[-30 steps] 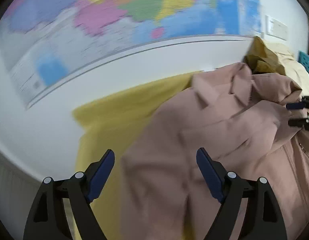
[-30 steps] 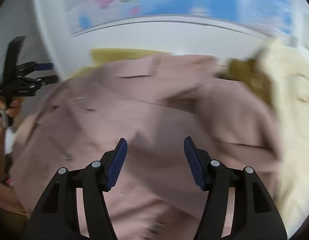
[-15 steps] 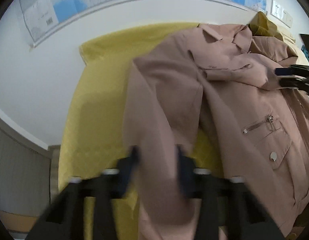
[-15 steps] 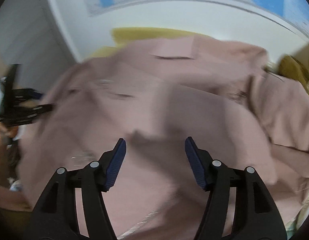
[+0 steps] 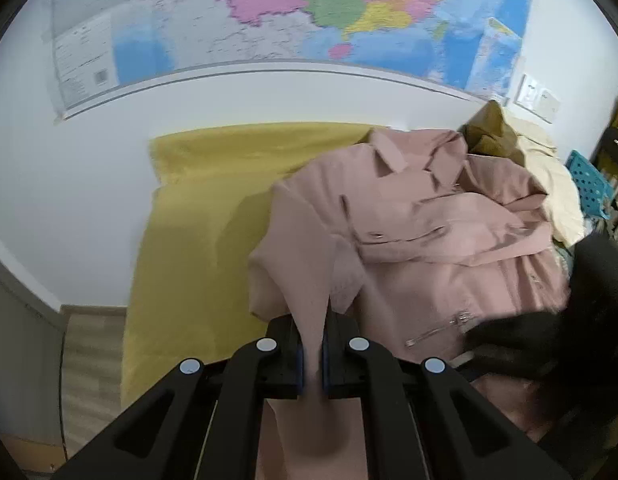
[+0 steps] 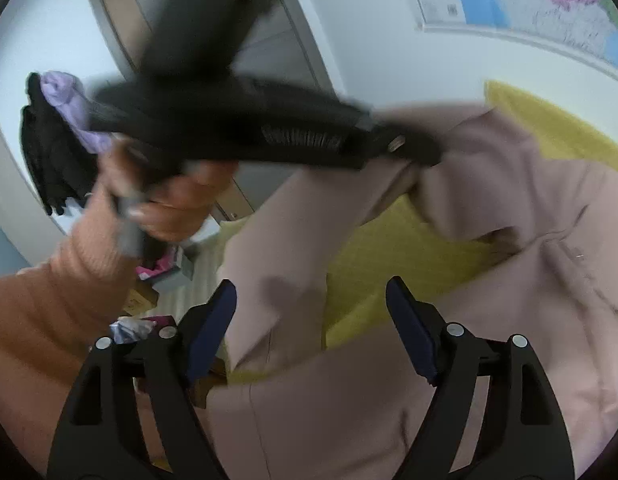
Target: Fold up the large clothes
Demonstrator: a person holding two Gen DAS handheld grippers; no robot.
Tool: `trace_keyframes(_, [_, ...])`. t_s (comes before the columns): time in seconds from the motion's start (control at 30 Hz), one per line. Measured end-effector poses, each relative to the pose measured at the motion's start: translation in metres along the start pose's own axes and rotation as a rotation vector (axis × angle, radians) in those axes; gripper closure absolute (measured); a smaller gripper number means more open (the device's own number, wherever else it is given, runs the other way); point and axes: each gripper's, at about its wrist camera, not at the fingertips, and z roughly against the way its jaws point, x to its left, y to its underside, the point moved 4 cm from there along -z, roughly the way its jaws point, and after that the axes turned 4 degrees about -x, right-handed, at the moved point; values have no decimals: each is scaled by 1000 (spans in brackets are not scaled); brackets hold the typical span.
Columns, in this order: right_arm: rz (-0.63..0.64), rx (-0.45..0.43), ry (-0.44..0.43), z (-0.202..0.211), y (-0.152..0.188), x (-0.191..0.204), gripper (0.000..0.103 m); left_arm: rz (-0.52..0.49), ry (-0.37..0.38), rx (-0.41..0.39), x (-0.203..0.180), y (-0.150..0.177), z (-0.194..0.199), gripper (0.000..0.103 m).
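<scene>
On the yellow blanket (image 5: 197, 248), left claw (image 5: 313, 354) pinches the blurred, seemingly sleeve-like jacket (image 5: 449, 248) fold; right claw (image 6: 309, 328) gapes.

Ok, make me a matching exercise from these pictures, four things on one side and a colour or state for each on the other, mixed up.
Column one:
1. left hand-held gripper
2. right hand-held gripper
3. blanket
4. jacket

Column two:
A. yellow
B. open, with nothing pinched
C. dusty pink
D. shut on a fold of cloth

Pairs: 1-D, 2-B, 3-A, 4-C
</scene>
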Motion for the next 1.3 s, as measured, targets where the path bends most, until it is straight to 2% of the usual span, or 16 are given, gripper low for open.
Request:
trace_keyframes(0.03, [-31, 7, -12, -8, 0, -2, 48, -2, 5, 4, -4, -2, 0, 98])
trace_keyframes(0.1, [-77, 30, -105, -12, 0, -1, 101, 6, 38, 17, -11, -8, -3, 98])
trace_keyframes(0.23, [-61, -65, -139, 45, -16, -1, 101, 23, 93, -9, -23, -25, 6, 88])
trace_keyframes(0.3, [-47, -104, -108, 89, -25, -10, 102, 35, 205, -57, -31, -41, 21, 56])
trace_keyframes(0.4, [-60, -167, 16, 162, -35, -43, 102, -2, 249, -203, -46, -62, 48, 38])
trace_keyframes(0.47, [-115, -174, 173, 204, -32, -80, 102, -12, 266, -254, -52, -68, 55, 36])
trace_keyframes(0.6, [-250, -64, 385, 252, 11, -154, 101, -67, 164, -206, -66, -61, 16, 35])
trace_keyframes(0.63, [-274, -36, 403, 256, 23, -165, 97, -74, 146, -172, -67, -57, 2, 35])
trace_keyframes(0.7, [-364, 37, 515, 258, 55, -198, 74, -98, 71, -71, -71, -42, -41, 35])
trace_keyframes(0.73, [-402, 54, 566, 259, 70, -211, 49, -99, 47, -36, -67, -36, -58, 35])
trace_keyframes(0.77, [-425, 47, 582, 263, 80, -217, 33, -98, 31, -3, -65, -29, -72, 35])
trace_keyframes(0.93, [-501, -141, 578, 288, 123, -201, 13, -95, 0, 84, -59, -3, -117, 35])
trace_keyframes(1.13, [-477, -193, 597, 288, 153, -169, 12, -43, -22, 85, -48, 0, -127, 35])
trace_keyframes(1.2, [-483, -195, 575, 278, 154, -167, 30, -24, -27, 79, -47, -2, -131, 35])
trace_keyframes(1.27, [-500, -207, 515, 268, 150, -171, 92, -7, -34, 67, -48, -4, -130, 36])
trace_keyframes(1.3, [-512, -216, 491, 267, 146, -173, 96, -5, -46, 59, -50, -7, -131, 42])
